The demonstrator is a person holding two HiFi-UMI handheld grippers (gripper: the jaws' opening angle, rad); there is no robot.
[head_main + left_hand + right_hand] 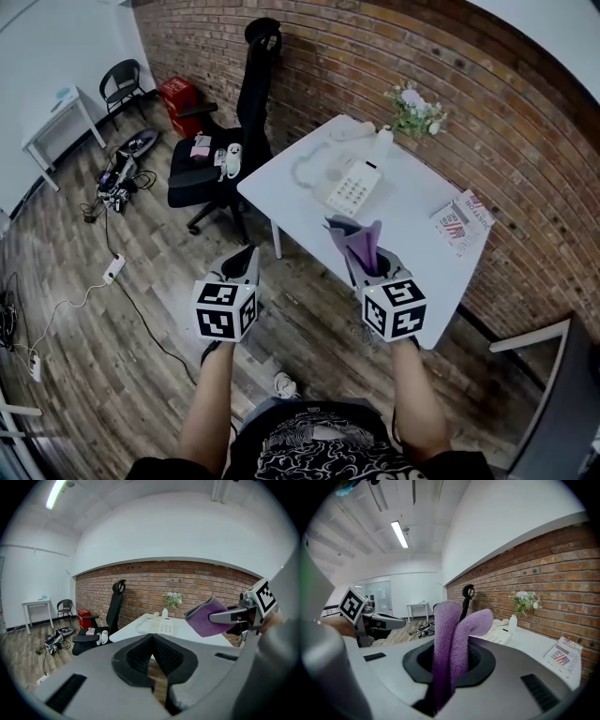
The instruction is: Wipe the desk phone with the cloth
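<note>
A white desk phone (352, 186) with a coiled cord lies on the white table (412, 239), near the brick wall; it also shows small in the left gripper view as the phone (163, 626). My right gripper (364, 265) hovers above the table's near edge, shut on a folded purple cloth (360, 242) that sticks up from its jaws; in the right gripper view the cloth (452, 641) fills the jaw gap. My left gripper (242, 266) hangs over the floor, left of the table, its jaws closed with nothing between them.
A small vase of flowers (415, 110) stands at the table's far edge, and a printed booklet (461, 221) lies at its right end. A black office chair (228, 141) with items on its seat stands left of the table. Cables and a power strip (113, 270) lie on the wooden floor.
</note>
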